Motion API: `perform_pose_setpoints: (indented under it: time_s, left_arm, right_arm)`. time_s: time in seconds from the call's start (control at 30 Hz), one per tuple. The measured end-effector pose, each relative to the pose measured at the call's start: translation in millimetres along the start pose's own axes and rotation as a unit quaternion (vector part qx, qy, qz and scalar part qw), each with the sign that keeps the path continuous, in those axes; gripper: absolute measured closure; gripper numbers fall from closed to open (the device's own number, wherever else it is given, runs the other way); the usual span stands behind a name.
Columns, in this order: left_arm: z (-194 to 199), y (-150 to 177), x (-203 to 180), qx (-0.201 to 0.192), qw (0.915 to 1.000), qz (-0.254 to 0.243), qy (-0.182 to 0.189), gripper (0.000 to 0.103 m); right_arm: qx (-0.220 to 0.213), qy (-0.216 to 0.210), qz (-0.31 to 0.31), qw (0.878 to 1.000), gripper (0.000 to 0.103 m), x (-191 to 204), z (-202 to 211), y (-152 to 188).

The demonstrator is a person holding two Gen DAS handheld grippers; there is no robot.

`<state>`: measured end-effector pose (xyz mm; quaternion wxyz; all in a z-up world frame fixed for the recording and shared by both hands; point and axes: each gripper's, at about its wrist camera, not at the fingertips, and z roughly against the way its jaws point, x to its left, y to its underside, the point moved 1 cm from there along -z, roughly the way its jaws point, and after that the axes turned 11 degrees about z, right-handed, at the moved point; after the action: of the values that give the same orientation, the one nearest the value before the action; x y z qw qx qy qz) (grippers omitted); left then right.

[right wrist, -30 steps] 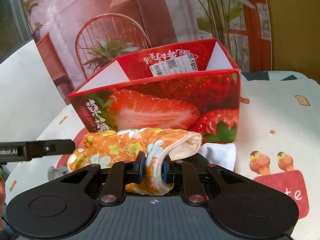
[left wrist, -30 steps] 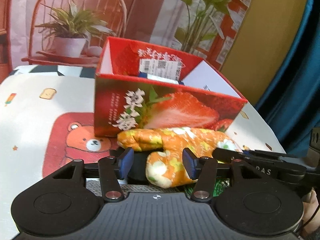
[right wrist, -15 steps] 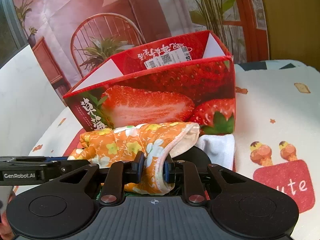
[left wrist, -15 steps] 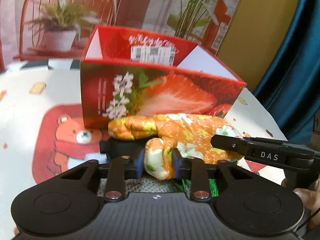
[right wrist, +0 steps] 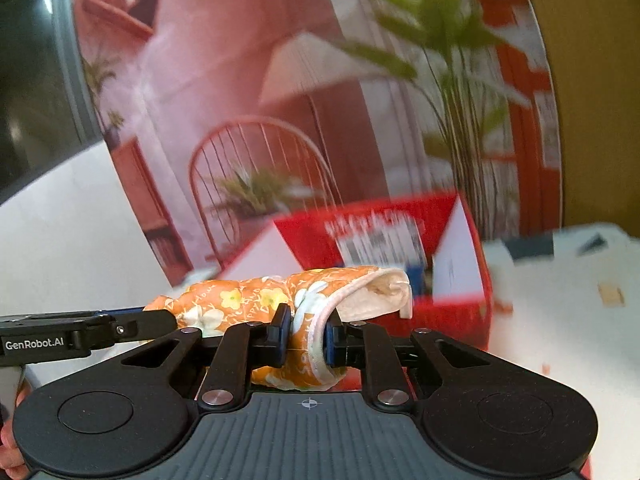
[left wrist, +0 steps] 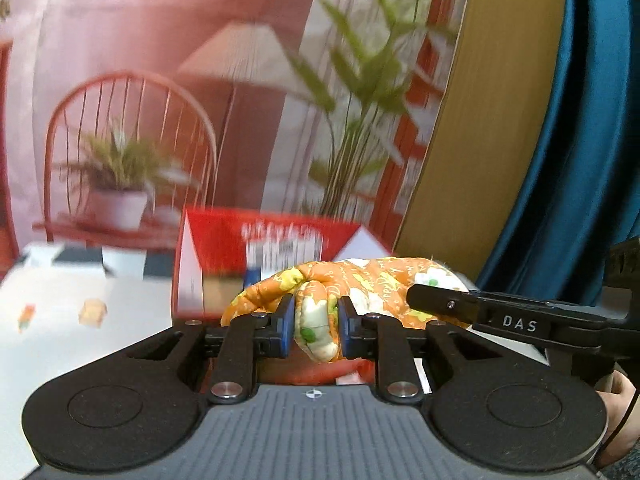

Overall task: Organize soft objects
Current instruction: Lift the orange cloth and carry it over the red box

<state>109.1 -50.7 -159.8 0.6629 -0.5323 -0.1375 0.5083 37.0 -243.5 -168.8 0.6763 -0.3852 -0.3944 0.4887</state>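
Note:
An orange flowered oven mitt hangs in the air between both grippers, level with the rim of the red strawberry box behind it. My left gripper has the mitt's thumb between its blue pads, which press on it while the jaws are still closing. In the right wrist view, my right gripper is shut on the mitt's cuff edge, with the white lining showing to the right. The box stands open-topped beyond it. The picture is blurred.
A white printed tablecloth covers the table around the box. A backdrop printed with a chair and plants stands behind. A blue curtain hangs at the right. A person's hand shows at the lower right.
The left gripper's jaws closed on the mitt's thumb. Both grippers then rose, lifting the mitt from the table in front of the box up to the box's rim.

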Motion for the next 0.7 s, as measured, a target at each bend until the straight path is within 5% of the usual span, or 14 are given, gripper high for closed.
perform_pose_setpoints:
  time_s: [0.33, 0.7]
  left_arm:
    - [-39.1, -49.0, -6.5, -0.037, 0.9987, -0.024, -0.025, 0.08]
    - [-129.5, -51.8, 23.8, 0.033, 0.9977, -0.005, -0.058, 0.079]
  right_arm:
    - [-0.025, 0.009, 0.052, 0.998, 0.087, -13.9, -42.7, -61.1]
    - [0.047, 0.024, 0.032, 0.998, 0.087, -51.2, -133.3, -51.0]
